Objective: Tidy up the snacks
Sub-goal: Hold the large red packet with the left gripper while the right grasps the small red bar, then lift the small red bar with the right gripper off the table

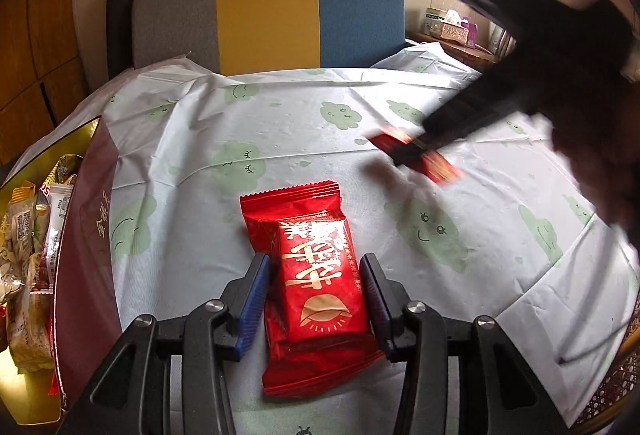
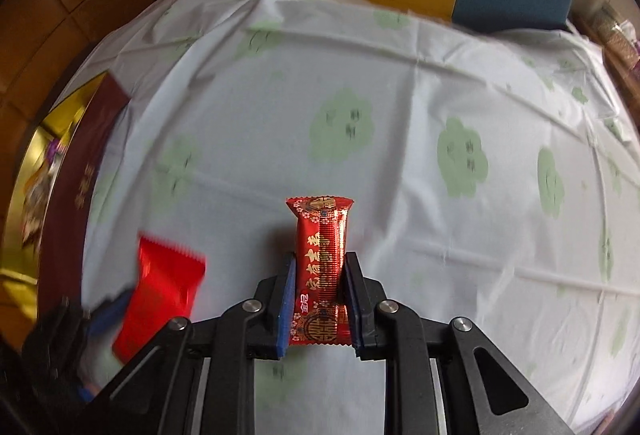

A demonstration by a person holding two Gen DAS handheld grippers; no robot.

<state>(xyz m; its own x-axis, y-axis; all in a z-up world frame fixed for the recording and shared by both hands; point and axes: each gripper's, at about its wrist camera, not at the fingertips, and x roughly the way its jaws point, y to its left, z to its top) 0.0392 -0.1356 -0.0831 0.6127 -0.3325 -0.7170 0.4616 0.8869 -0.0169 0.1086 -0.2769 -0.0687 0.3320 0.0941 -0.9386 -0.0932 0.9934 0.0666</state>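
1. The left claw (image 1: 316, 299) straddles a red packet (image 1: 316, 283) lying flat on the surface (image 1: 280, 123). Its pads stand on either side of the packet's raised middle, with a thin gap showing at each, so the claw looks spread and not yet pinching.
2. The right claw (image 2: 320, 299) is closed on a slim red bar (image 2: 322, 267), pinched across its narrow width at the lower half. The bar points forward above the cloth; whether its far end touches the cloth I cannot tell.
3. A gift box (image 1: 80, 235) sits at the left edge, gold inside and maroon outside, already holding mixed snacks (image 1: 28, 255). It is probably where both red items belong.
4. Handling, as a judgement: both items look light. The wrappers are glossy film, likely slippery, and the crimped ends are soft and will fold.
5. The packet's centre block looks firmer than its edges, so the best hold is across that block, not on the loose film.
6. The contents may be brittle, so a moderate squeeze seems wise.
7. The right view is motion-blurred at the left, so the packet's (image 2: 160, 295) detail there is unclear.
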